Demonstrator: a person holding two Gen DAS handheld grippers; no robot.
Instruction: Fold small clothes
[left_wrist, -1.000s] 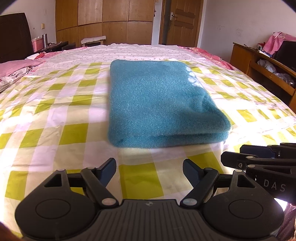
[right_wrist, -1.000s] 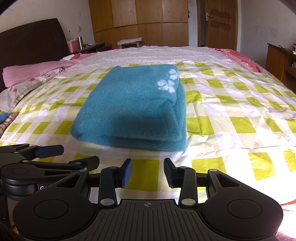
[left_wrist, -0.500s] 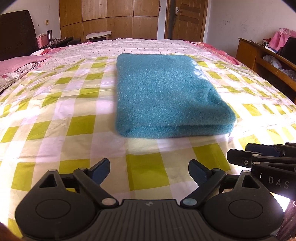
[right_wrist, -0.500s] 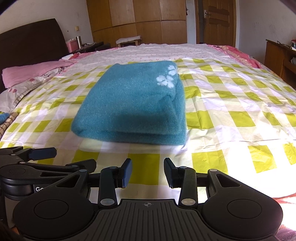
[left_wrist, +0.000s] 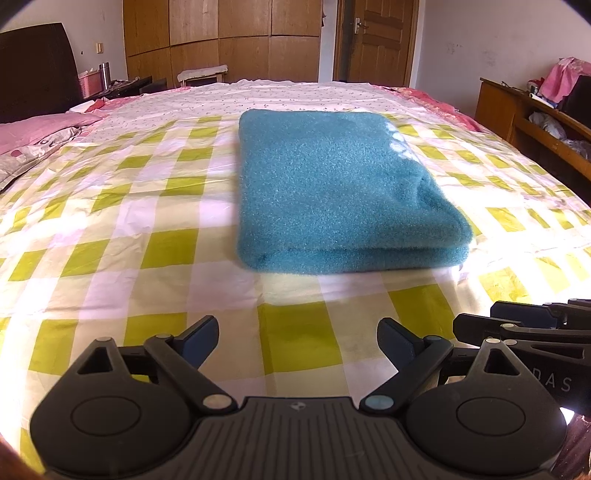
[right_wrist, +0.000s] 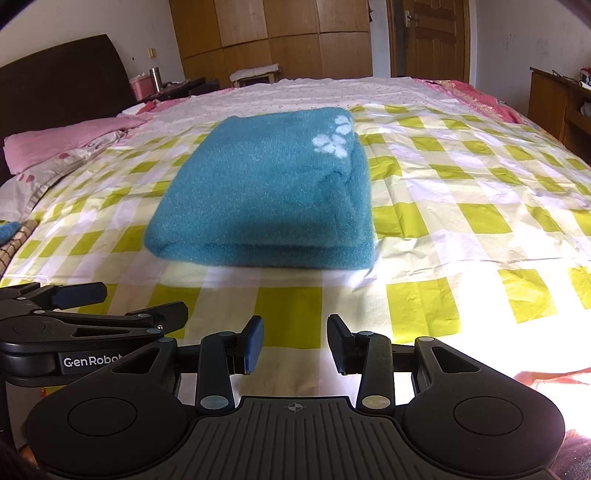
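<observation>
A teal fuzzy garment (left_wrist: 332, 192) lies folded in a neat rectangle on the green-and-white checked bedsheet (left_wrist: 129, 221). It also shows in the right wrist view (right_wrist: 266, 192), with a white flower print near its far right corner. My left gripper (left_wrist: 297, 338) is open wide and empty, low over the sheet and short of the garment's near edge. My right gripper (right_wrist: 295, 343) is open with a narrower gap, also empty and short of the garment. Each gripper appears at the edge of the other's view.
A pink pillow (right_wrist: 66, 144) and a dark headboard (right_wrist: 62, 81) lie at the left. A wooden wardrobe (left_wrist: 221, 40) and a door (left_wrist: 376, 40) stand behind the bed. A wooden shelf unit with clothes (left_wrist: 535, 114) stands at the right.
Both grippers have drawn back a little from the folded garment and risen slightly. The left gripper's jaws have spread a bit wider. The garment has not moved.
</observation>
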